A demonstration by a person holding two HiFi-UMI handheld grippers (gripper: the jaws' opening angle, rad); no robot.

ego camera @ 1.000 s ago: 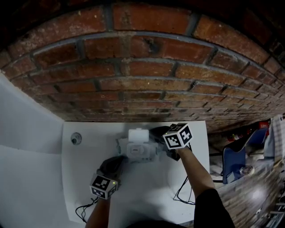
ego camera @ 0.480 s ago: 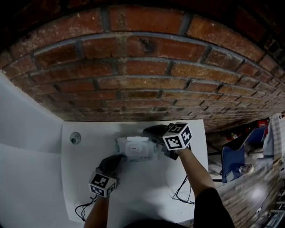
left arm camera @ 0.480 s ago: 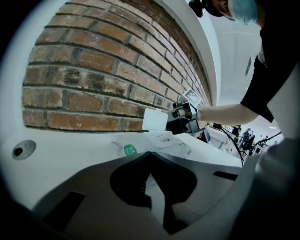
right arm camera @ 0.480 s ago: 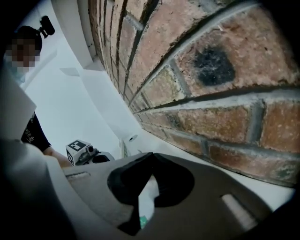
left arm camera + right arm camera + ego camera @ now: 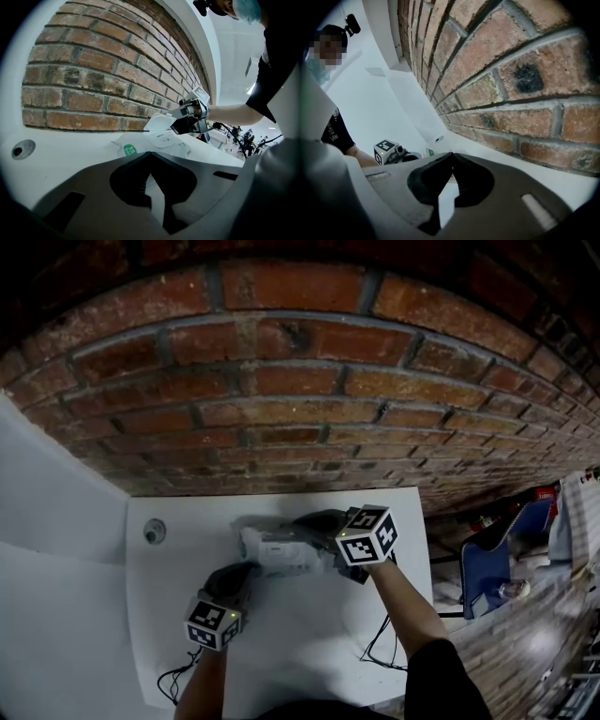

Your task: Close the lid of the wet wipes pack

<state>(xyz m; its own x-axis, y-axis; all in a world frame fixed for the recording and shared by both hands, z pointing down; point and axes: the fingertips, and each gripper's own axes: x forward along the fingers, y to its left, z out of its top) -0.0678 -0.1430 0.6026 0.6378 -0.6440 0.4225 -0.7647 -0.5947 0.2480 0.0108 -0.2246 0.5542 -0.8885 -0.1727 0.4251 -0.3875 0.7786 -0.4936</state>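
At centre frame, the rounded plastic lid [image 5: 161,121] of the crinkly wet wipes pack [image 5: 279,551], upright earlier, slants half-down against the closed right gripper [image 5: 175,126]. The left gripper [image 5: 151,154] is closed too, empty.

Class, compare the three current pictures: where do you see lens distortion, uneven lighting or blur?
Head view: dim overall, and the brick wall bows into arcs, a fisheye effect. Left gripper view: a black vignette rings the frame; the wet wipes pack is fairly sharp, while the right background is washed out by bright light. Right gripper view: the nearest bricks loom oversized and curved.
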